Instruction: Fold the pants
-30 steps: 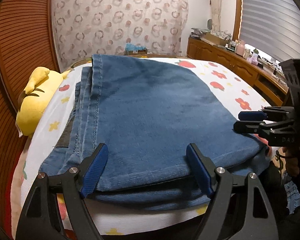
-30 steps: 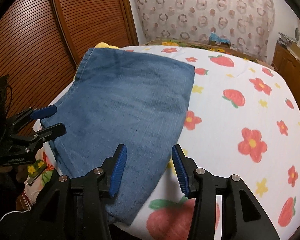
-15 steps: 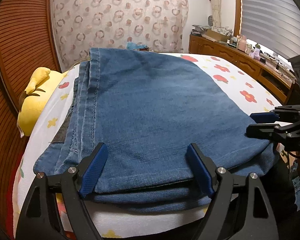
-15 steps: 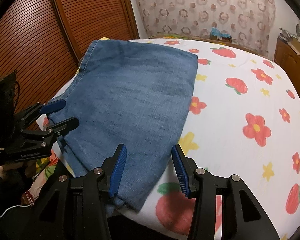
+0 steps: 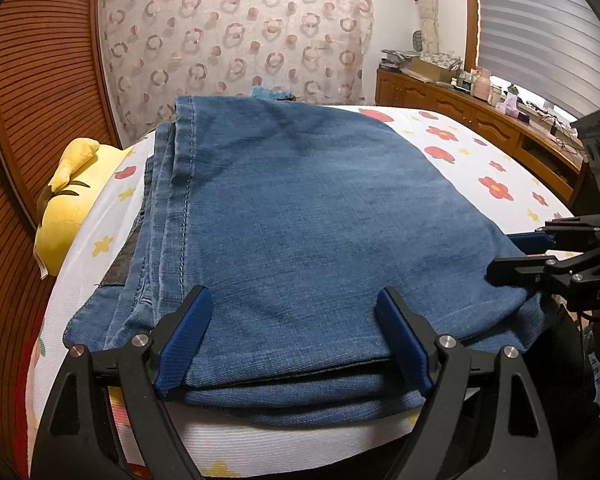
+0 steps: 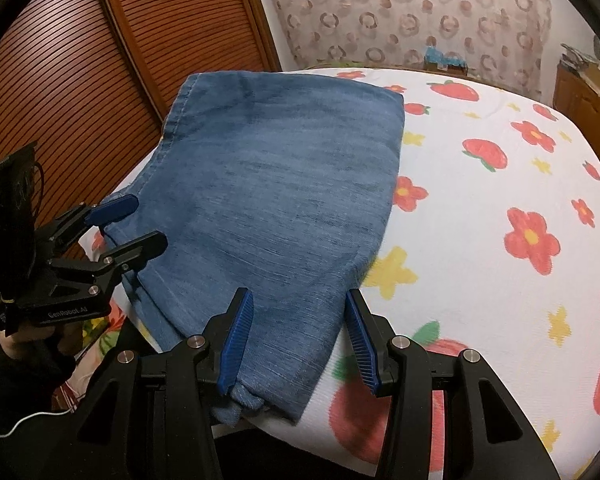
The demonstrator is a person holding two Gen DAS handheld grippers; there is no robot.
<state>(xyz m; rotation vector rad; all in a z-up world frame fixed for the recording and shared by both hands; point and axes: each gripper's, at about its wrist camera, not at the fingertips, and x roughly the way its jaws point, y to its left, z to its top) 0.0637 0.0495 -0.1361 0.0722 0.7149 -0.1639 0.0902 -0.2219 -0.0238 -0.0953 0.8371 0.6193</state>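
**Grippers at the near edge of folded jeans**

Left gripper (image 5: 292, 344): black frame, 2 blue pads, jaws wide and opening at this moment. The near fold of the jeans (image 5: 300, 220) lies between the pads, which do not press on it. In the right wrist view this gripper (image 6: 140, 224) shows at the cloth's left near corner.

Right gripper (image 6: 296, 344): same make, jaws at a middling gap, open. Denim lies between the pads and under the left one; the right pad stands clear of the cloth, over the bedsheet (image 6: 500, 280).

Jeans: blue denim, folded into a roughly rectangular stack of several layers, flat on the bed. Top face smooth with faint darker streaks. A stitched hem runs along the left side (light thread, double row in places), with stepped lower layers and a dark patch showing beneath it. At the near edge the lower layers jut out past the top one.

Bedsheet: white, printed with red flowers, yellow flowers and strawberries.

Yellow plush toy (image 5: 68, 208): lies left of the jeans, apart from them.
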